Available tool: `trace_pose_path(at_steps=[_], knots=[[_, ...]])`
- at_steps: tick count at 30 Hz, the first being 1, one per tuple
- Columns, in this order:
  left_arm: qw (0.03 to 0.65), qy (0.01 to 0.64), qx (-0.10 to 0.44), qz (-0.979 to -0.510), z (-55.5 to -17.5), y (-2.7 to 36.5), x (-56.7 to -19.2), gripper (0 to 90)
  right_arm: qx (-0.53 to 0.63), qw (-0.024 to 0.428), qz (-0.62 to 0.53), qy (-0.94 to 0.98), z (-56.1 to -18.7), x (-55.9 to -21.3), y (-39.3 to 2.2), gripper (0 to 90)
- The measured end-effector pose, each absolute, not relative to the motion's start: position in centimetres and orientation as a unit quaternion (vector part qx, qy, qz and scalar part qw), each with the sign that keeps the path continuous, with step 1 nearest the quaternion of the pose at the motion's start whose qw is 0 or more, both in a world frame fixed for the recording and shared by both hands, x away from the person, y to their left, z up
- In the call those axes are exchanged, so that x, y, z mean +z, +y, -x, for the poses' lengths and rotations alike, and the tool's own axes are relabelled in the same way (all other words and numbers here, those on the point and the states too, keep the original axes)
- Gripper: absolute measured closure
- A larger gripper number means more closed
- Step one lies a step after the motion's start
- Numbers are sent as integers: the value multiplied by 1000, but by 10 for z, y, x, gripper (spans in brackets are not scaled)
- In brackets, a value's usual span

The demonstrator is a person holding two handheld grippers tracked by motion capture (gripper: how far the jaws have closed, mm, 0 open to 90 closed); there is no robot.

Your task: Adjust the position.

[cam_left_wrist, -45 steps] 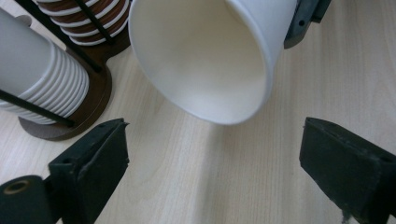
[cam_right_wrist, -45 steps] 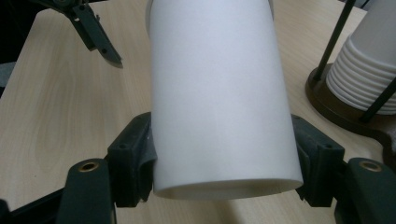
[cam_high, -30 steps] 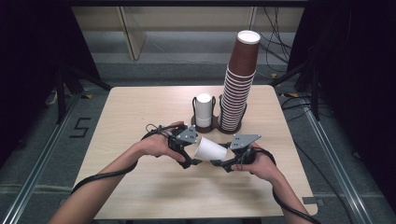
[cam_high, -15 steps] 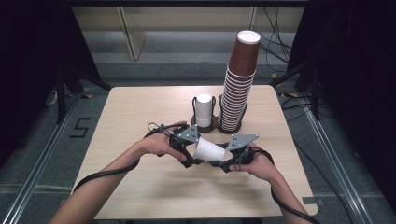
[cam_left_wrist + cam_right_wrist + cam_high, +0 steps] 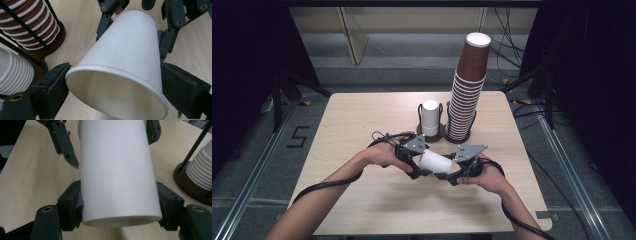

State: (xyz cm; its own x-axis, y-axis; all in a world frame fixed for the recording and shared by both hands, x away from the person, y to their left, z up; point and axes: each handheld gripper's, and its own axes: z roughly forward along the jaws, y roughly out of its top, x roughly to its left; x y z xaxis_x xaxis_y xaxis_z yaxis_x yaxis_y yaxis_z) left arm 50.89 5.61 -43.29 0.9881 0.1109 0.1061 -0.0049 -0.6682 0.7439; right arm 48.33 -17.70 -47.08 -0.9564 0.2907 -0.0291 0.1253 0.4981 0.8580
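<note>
A white paper cup (image 5: 435, 162) is held on its side just above the desk (image 5: 362, 125), between the two grippers, near the desk's front middle. Its narrow base end is clamped between the jaws of the right gripper (image 5: 455, 175), which press on both sides of it in the right gripper view (image 5: 120, 177). Its wide rim end lies between the jaws of the left gripper (image 5: 417, 172); these jaws have just been closing, and in the left gripper view both are seen against the cup's wall (image 5: 125, 62) near the rim. Behind the cup, two dark wire racks are set side by side: a short stack of white cups (image 5: 430, 117) is kept in one, and a tall, leaning stack of brown cups (image 5: 467, 95) in the other.
</note>
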Motion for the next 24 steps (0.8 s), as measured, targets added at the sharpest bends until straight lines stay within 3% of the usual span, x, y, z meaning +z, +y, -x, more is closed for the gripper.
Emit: trace_pose_path(at_steps=[24], knots=[[391, -4, 98, -915, -506, 59, -430, 187, 477, 89, -112, 867, -483, -469, -175, 342]])
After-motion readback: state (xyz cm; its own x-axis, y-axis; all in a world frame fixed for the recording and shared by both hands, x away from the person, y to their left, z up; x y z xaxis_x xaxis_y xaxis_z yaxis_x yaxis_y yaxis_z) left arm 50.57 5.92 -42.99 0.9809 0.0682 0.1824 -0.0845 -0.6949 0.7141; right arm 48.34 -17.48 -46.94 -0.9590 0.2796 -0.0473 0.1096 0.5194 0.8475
